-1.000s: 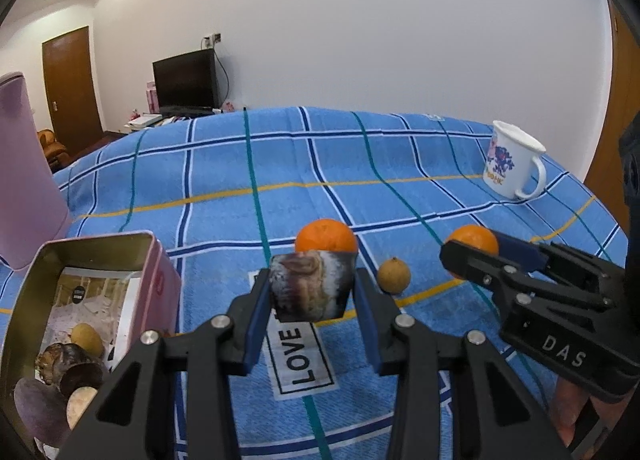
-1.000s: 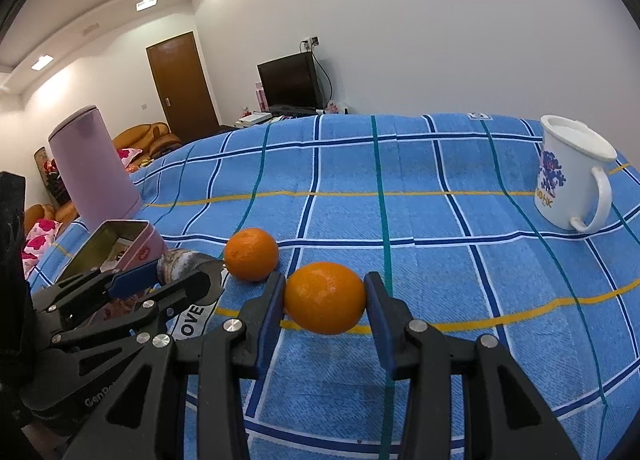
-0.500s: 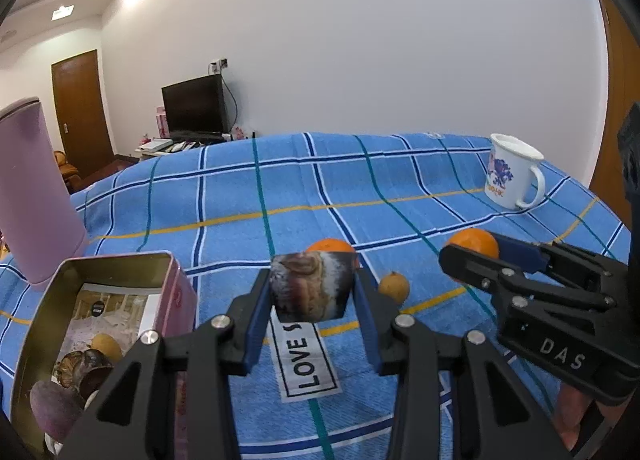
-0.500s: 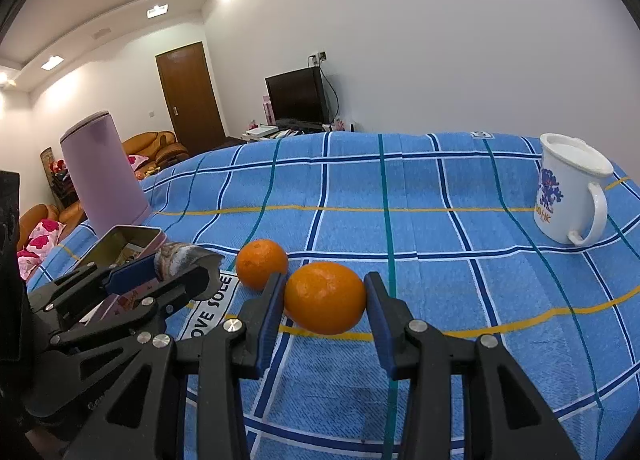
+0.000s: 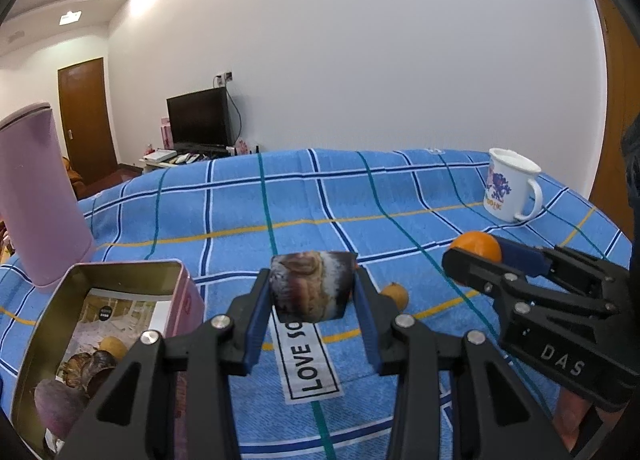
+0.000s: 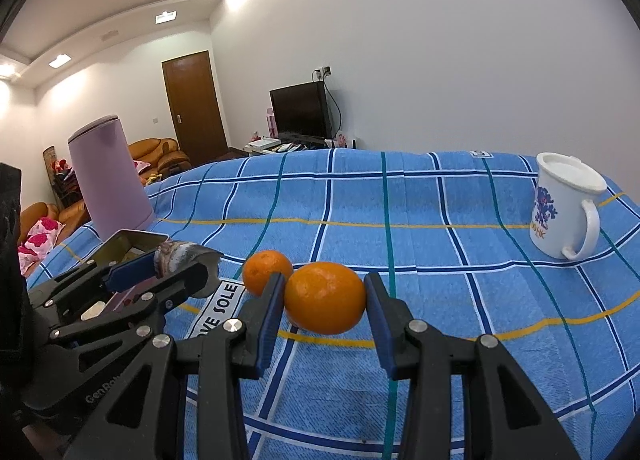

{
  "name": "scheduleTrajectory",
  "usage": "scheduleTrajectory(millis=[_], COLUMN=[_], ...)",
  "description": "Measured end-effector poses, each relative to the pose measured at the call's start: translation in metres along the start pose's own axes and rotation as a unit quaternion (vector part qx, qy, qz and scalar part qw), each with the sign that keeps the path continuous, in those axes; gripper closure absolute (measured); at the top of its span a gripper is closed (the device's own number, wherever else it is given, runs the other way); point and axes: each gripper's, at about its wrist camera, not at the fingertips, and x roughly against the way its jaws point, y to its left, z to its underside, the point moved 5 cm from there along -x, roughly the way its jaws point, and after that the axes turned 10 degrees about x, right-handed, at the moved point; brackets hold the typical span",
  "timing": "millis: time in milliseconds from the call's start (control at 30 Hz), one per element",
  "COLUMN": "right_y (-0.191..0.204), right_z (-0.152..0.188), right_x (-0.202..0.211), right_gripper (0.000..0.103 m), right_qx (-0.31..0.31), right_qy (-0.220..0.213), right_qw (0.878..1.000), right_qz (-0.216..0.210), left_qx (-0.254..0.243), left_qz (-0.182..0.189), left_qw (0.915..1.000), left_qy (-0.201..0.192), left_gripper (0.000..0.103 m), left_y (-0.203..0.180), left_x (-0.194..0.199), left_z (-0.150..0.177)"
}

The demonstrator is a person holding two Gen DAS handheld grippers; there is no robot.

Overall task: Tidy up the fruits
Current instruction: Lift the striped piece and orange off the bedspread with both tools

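My left gripper is shut on a mottled brown-and-white lump, held above the blue checked cloth. Left of it stands an open pink tin holding a purple fruit, brown pieces and a small yellow fruit. My right gripper is shut on an orange, also off the cloth. A second orange lies on the cloth just behind it. A small yellow-brown fruit lies between the two grippers. In the left wrist view the held lump hides the second orange.
A white mug with a blue print stands at the far right of the cloth. A tall pink canister stands behind the tin. A white "LOVE SOLE" label is sewn to the cloth under the left gripper.
Both grippers have tipped upward a little, so the table sits lower in each view. The loose orange has slipped out of sight behind the held lump. Both grips are unchanged.
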Motion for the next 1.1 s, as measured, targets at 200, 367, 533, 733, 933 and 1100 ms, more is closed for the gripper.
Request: scheduleTrajectory(millis=[200, 367, 533, 733, 933, 1100], right_y=[0.002, 0.002, 0.004, 0.007, 0.008, 0.010], right_z=[0.000, -0.001, -0.002, -0.002, -0.003, -0.004], right_x=[0.004, 0.006, 0.008, 0.013, 0.015, 0.018], right_gripper=[0.061, 0.061, 0.061, 0.061, 0.061, 0.061], right_qx=[0.007, 0.011, 0.014, 0.021, 0.025, 0.029], right_qy=[-0.008, -0.015, -0.019, -0.027, -0.033, -0.040], right_qw=[1.000, 1.000, 1.000, 0.999, 0.999, 0.999], right_qz=[0.005, 0.007, 0.009, 0.012, 0.014, 0.017], left_qx=[0.000, 0.000, -0.001, 0.000, 0.000, -0.003], left_qz=[0.000, 0.000, 0.000, 0.000, 0.000, 0.001], left_qw=[0.9999, 0.9998, 0.9996, 0.9994, 0.9990, 0.9986], left_qy=[-0.012, -0.021, -0.028, -0.036, -0.045, -0.053], left_gripper=[0.062, 0.062, 0.062, 0.062, 0.062, 0.062], left_y=[0.000, 0.000, 0.000, 0.000, 0.000, -0.001], left_x=[0.004, 0.008, 0.011, 0.014, 0.018, 0.021], left_z=[-0.001, -0.001, -0.002, -0.002, -0.002, -0.003])
